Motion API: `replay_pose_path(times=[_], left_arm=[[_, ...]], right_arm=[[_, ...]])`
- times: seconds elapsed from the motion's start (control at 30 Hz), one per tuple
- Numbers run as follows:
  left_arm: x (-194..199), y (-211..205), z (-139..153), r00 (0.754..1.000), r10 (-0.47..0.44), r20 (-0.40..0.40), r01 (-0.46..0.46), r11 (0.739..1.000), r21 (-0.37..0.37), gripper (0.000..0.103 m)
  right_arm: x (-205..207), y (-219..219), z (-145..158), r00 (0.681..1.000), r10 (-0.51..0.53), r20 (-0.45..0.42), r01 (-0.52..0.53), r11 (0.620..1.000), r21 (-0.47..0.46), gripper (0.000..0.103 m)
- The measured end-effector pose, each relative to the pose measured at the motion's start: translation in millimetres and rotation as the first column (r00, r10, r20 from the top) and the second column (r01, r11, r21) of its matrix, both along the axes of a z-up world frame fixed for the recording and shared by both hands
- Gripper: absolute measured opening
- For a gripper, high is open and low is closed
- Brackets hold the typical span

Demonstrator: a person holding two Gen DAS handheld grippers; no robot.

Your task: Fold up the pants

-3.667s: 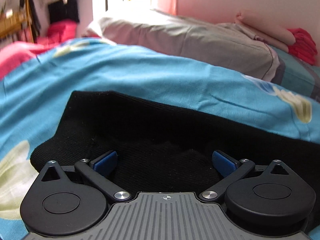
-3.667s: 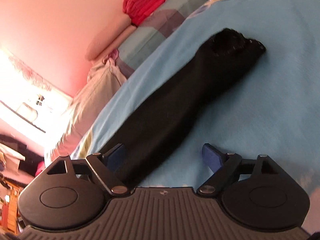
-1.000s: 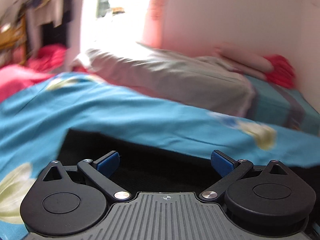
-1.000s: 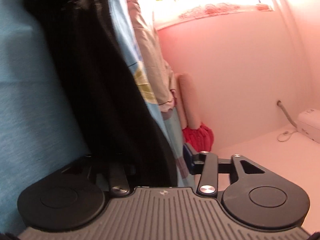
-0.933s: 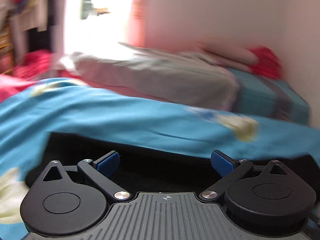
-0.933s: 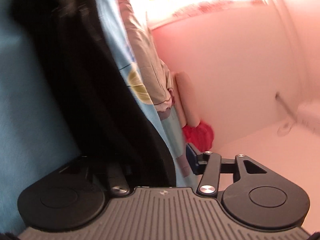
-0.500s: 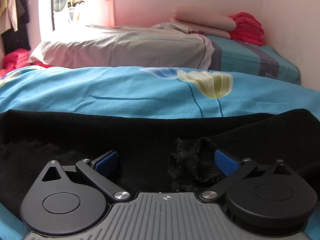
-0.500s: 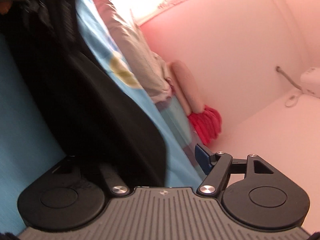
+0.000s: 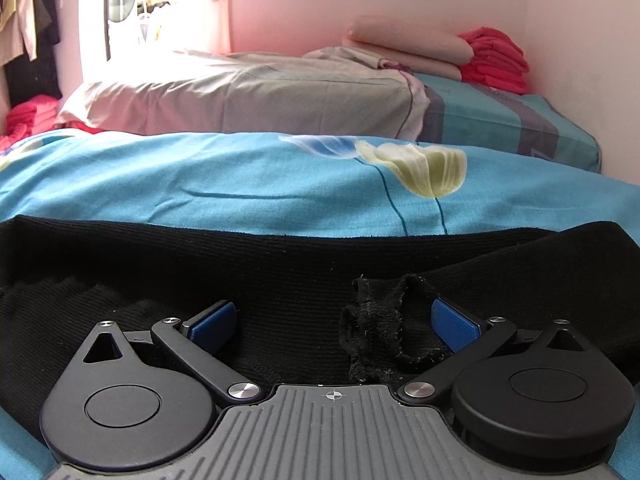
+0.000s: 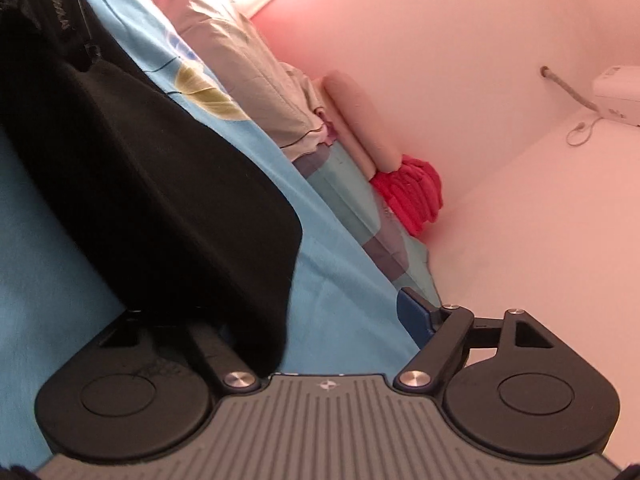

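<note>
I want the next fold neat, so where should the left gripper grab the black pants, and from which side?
Probably the frayed cuff end of the black pants, lying between the left gripper's open fingers. Come in low from the near side, along the blue bedspread: that bunched edge stands up from the flat fabric, giving the pads something to pinch.

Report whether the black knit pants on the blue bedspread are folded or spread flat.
Folded: in the left wrist view, one layer of the black knit pants lies doubled over another, its frayed hem on top.

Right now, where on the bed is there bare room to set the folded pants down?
Free: the blue sheet between the black pants and the grey pillow. Crowded: the far corner, with the pink roll and red stack.
</note>
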State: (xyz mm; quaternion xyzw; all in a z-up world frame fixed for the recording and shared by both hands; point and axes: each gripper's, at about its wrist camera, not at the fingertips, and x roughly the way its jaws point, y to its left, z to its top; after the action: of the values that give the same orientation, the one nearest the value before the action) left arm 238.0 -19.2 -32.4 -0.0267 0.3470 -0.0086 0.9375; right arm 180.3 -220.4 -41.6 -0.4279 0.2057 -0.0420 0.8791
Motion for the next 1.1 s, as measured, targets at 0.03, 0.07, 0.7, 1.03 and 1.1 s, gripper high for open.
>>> replay_pose_path(times=[0.03,0.07,0.7,1.03,1.1], left_arm=[[1,1,0,1.000,0.000,-0.001,0.000,1.000,-0.003,0.103],[1,1,0,1.000,-0.001,-0.002,0.001,1.000,-0.005,0.103],[-14,37,33,0.987,-0.104,0.126,0.134,0.956,-0.262,0.103],[-52,93,68,0.984,0.043,0.172,-0.004,0.976,-0.219,0.103],[-62,111,69,0.986,0.090,0.143,-0.062,0.980,-0.188,0.103]], right_arm=[[-13,-2,4,0.998,0.041,-0.036,-0.042,0.999,-0.028,0.082],[-23,-2,7,0.996,0.071,-0.052,-0.073,0.996,-0.049,0.082],[8,-16,52,0.941,0.180,-0.287,0.061,0.742,0.667,0.058],[11,-19,71,0.961,0.105,-0.254,0.104,0.716,0.690,0.077],[15,-18,63,0.949,0.090,-0.303,0.144,0.729,0.669,0.080]])
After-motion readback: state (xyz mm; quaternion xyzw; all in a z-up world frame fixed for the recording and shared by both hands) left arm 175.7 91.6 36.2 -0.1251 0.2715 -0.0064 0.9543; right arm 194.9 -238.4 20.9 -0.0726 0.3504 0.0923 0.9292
